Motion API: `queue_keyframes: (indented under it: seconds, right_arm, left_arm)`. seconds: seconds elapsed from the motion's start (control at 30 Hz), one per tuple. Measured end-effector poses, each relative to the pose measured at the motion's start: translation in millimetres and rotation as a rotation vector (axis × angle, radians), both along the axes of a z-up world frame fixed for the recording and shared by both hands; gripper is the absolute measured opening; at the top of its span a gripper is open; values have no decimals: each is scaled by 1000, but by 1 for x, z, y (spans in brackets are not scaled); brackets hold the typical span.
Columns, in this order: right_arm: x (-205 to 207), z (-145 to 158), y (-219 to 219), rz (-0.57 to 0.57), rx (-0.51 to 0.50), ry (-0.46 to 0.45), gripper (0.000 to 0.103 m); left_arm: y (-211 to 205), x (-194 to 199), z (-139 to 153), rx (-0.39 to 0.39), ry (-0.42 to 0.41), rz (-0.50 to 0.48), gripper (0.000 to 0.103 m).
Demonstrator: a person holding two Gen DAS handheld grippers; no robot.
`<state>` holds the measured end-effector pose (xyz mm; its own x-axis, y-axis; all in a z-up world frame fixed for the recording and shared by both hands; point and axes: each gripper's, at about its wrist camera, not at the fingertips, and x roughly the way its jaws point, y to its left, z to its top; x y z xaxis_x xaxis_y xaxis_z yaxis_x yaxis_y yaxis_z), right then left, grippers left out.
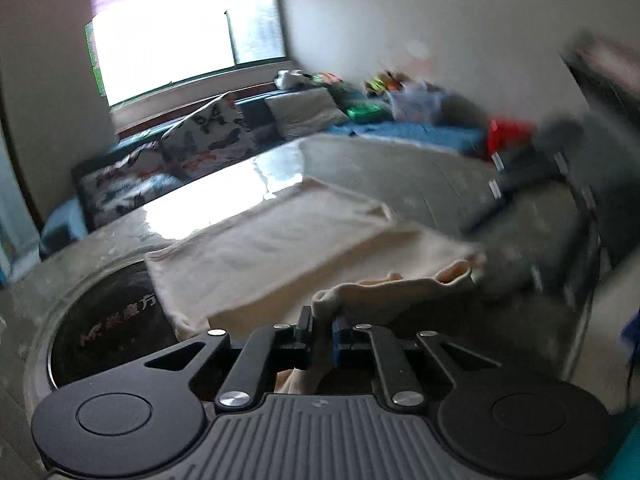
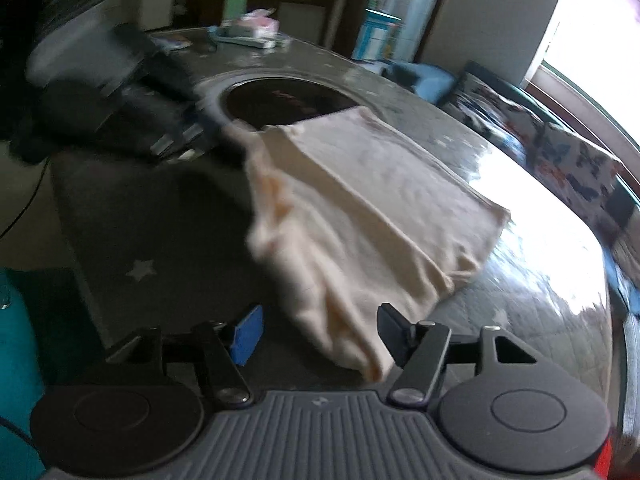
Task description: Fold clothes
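A cream-coloured garment (image 1: 280, 240) lies partly folded on the grey marble table (image 1: 360, 160). My left gripper (image 1: 322, 330) is shut on a bunched edge of the garment near its close side. In the right wrist view the same garment (image 2: 360, 208) hangs from the left gripper (image 2: 208, 128), blurred at the upper left, and drapes down between my right gripper's fingers. My right gripper (image 2: 320, 334) is open, with the cloth's lower corner loose between its blue pad (image 2: 248, 334) and its black pad (image 2: 394, 334). The right gripper shows blurred at the right of the left wrist view (image 1: 492, 216).
A round black hob (image 1: 108, 320) is set into the table, partly under the garment; it also shows in the right wrist view (image 2: 280, 100). A sofa with butterfly cushions (image 1: 208, 132) runs behind the table. Boxes and clutter (image 2: 256, 28) sit at the table's far end.
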<state>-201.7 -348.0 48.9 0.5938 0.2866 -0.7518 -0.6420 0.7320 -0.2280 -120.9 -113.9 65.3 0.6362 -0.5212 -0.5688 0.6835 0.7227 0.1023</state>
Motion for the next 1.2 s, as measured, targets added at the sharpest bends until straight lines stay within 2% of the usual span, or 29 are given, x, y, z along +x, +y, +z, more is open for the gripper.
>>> queue_keyframes:
  seconds: [0.07,0.13,0.2,0.27,0.3,0.33,0.4,0.43,0.47,0.5,0.6,0.8,0.87,0.97,1.2]
  right_arm:
    - [1,-4,7,17,-11,-13,64]
    - [5,-7,11,17,-4,-33,64]
    - [10,-10,15,10,12,-50,59]
    - [20,-13,19,0,44,-26,46]
    - [24,-14,20,-1,58,-12,40]
    - [28,-14,21,-2,67,-2,29]
    - [34,-12,20,-11,91,14,21]
    - [37,-10,19,-21,105,19,16]
    - [40,-8,18,-30,120,25,15]
    - [43,-6,16,-40,135,30,15]
    - [48,2,12,-66,181,38,13]
    - [48,7,10,-86,197,29,10]
    - [46,6,10,-87,197,23,9]
    - [44,7,13,-91,202,7,8]
    - [22,22,8,-58,220,-17,7]
  left_arm:
    - [0,12,5,-27,20,18,9]
    - [-2,17,2,-16,28,14,9]
    - [-4,18,-1,-5,32,8,9]
    - [-2,14,-4,-1,32,6,11]
    - [-1,12,-5,-1,33,4,14]
    - [2,10,-6,-2,33,5,15]
    - [6,1,-8,7,19,5,20]
    - [9,-3,-10,16,8,6,29]
    - [11,-7,-13,28,-3,11,40]
    - [14,-11,-15,41,-15,18,43]
    - [21,-18,-24,81,-41,31,44]
    - [25,-22,-40,155,-91,43,41]
    - [26,-23,-42,155,-95,36,19]
    - [30,-25,-37,122,-87,35,11]
    - [39,-43,-16,65,-66,14,9]
